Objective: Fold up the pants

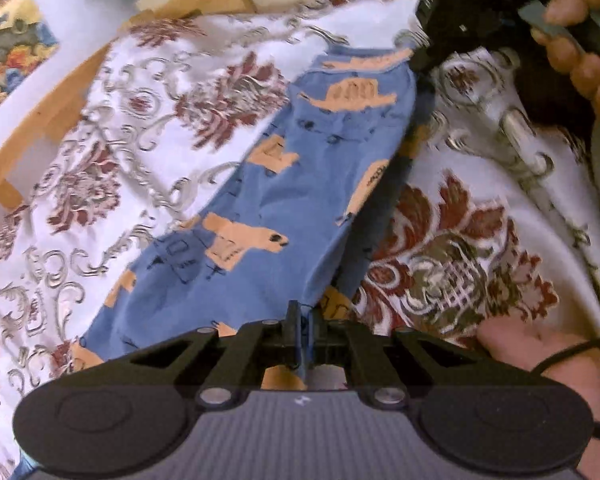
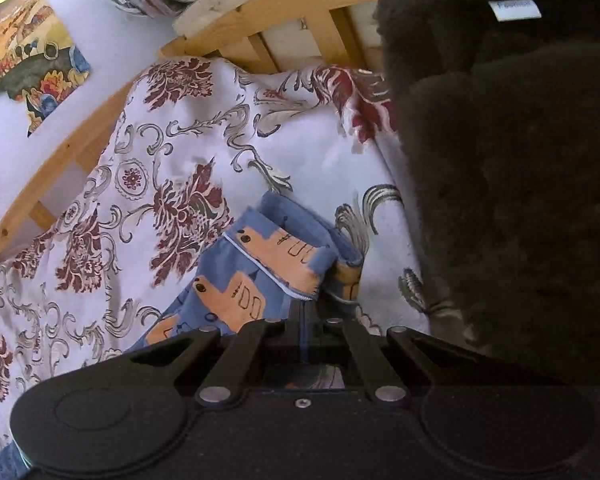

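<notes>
Here, left gripper (image 1: 300, 316) fingers pinching blue pants (image 1: 284, 184), right gripper (image 2: 302, 312) fingers clamping the hem, floral bedspread (image 2: 112, 208) beneath.

Blue cotton pants with orange blocky prints (image 1: 268, 184), lying long and partly doubled over on floral bedspread, slightly wrinkled; white-stitched hem end (image 2: 284, 256) folded back, layered.
</notes>
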